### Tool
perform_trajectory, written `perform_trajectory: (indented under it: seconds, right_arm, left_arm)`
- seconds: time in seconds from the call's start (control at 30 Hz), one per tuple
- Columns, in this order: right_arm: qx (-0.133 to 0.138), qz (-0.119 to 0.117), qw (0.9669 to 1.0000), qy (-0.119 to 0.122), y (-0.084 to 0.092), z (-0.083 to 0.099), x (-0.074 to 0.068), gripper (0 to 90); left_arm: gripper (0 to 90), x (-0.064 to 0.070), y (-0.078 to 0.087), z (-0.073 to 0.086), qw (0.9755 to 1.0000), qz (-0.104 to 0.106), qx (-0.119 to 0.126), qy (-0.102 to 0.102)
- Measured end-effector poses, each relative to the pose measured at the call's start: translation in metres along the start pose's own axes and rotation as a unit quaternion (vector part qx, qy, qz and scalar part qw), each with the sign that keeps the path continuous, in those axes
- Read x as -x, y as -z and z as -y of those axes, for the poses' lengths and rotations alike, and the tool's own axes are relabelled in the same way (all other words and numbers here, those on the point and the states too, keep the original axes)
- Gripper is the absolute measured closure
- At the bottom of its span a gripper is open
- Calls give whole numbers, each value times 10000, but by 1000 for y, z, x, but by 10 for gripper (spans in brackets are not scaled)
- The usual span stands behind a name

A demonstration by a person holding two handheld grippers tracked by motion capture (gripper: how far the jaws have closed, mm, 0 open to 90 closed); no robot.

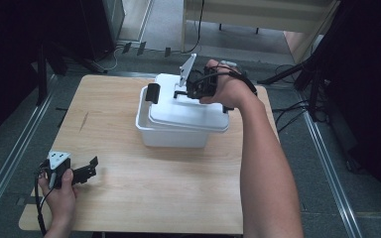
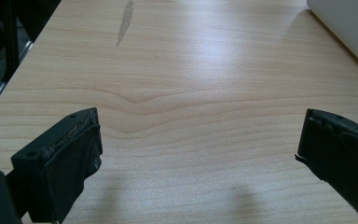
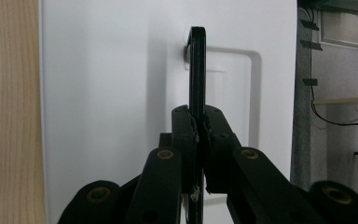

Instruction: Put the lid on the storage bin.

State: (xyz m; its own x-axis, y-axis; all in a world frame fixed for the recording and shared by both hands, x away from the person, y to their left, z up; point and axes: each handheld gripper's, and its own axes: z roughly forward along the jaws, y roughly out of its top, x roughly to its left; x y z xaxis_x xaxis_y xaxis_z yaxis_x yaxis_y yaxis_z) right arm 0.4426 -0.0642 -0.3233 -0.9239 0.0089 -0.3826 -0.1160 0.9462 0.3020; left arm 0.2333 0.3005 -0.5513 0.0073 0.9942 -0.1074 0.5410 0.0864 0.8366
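Observation:
A white box (image 1: 171,136) stands on the far half of the wooden table (image 1: 144,198). Its white lid (image 1: 188,113) sits shifted to the right, so the box's left rim shows. A thin black handle (image 3: 197,65) stands up from the middle of the lid (image 3: 112,93). My right gripper (image 1: 181,93) comes in from the right over the lid, and in the right gripper view it (image 3: 196,114) is shut on that handle. At the near left corner my left gripper (image 1: 92,166) lies low over the table, its jaws (image 2: 198,140) open with bare wood between them.
A black latch (image 1: 153,92) sticks up at the box's left end. A corner of the white box (image 2: 349,28) shows far right in the left gripper view. A grey scuff (image 2: 126,23) marks the wood. Cables and dark stands ring the table on the floor.

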Motion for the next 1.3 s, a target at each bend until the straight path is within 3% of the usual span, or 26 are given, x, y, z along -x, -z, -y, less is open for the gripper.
perform_trajectory:
  seconds: [0.6, 1.3]
  right_arm:
    - [-54, -219, 9996, 181, -32, -29, -1, 855]
    - [-117, -223, 9996, 137, -34, -40, -3, 854]
  left_arm:
    - [0, -1, 0, 0, 10000, 23, 22, 54]
    - [0, -1, -1, 0, 10000, 19, 13, 62]
